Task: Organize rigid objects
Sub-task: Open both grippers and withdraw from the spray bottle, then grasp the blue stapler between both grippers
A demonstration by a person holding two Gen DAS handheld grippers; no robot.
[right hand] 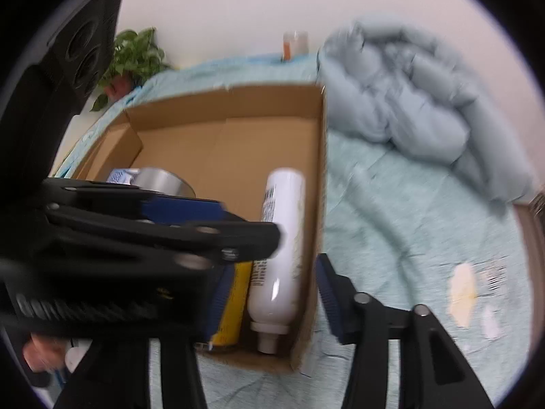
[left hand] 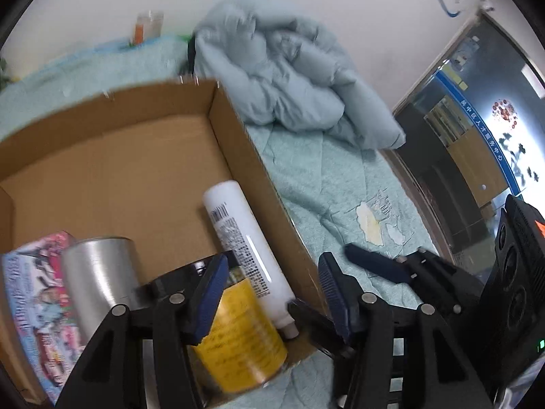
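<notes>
Both tongs gape wide, empty: left tongs, right tongs. We see white bottle, yellow can, silver can lying in cardboard box on bed. Risk: left tongs' 3 o'clock finger snags box wall, tipping box.

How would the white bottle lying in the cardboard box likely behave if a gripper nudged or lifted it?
The white bottle lies on its side, so a nudge would probably roll it toward the yellow can or the cardboard box wall. Its glossy, rounded body looks rigid but possibly slippery.
</notes>
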